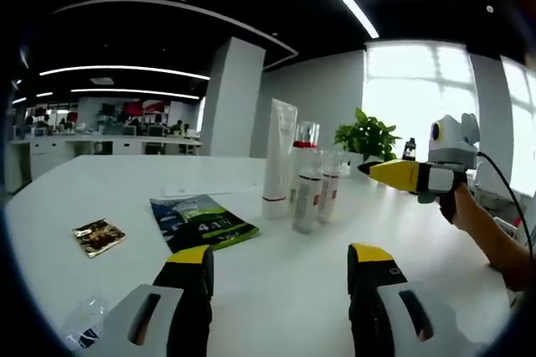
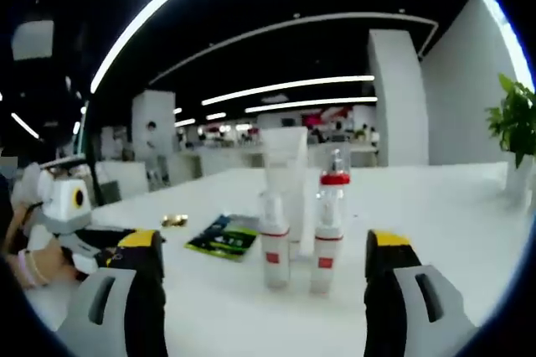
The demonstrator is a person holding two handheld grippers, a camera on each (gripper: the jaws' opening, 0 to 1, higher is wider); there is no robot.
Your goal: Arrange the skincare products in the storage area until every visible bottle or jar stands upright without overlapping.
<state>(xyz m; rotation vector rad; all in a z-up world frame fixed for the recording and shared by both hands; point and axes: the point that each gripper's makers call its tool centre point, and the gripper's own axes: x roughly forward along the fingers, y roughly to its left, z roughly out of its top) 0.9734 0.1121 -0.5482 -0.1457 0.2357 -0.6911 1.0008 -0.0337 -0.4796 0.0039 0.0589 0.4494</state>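
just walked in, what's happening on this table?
A person holds a claw in each hand over a white table; both claws are open and empty. The right claw shows in the left gripper view, hovering near the cluster. A tall white tube and small clear bottles, one red-capped, stand upright close together. A dark flat packet and a small sachet lie flat nearby. A potted plant sits behind. Nothing is gripped.

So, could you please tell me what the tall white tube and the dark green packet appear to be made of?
Tall white tube: probably soft plastic, smooth satin finish, with a flat crimped top. Dark green packet: likely glossy printed foil or plastic film; it lies flat and catches light.
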